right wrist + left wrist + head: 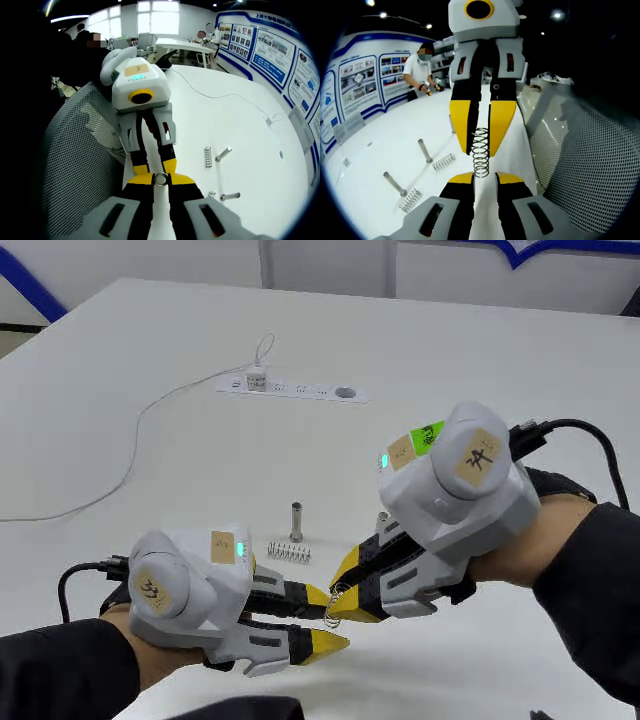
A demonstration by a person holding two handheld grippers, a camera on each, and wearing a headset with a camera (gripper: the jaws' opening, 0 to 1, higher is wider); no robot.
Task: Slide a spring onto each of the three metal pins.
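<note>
The left gripper [336, 621] is holding its jaws slightly apart at the spring [480, 150] end; whether it is gripping, I cannot tell. The right gripper [340, 600] is clamping this spring, which should be held straight and lined up with 1 bare pin [296, 520].

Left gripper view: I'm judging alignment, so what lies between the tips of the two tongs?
A coil spring, pinched by the yellow tips of the right tongs, with its free end reaching the left tongs. This shows in the left gripper view.
</note>
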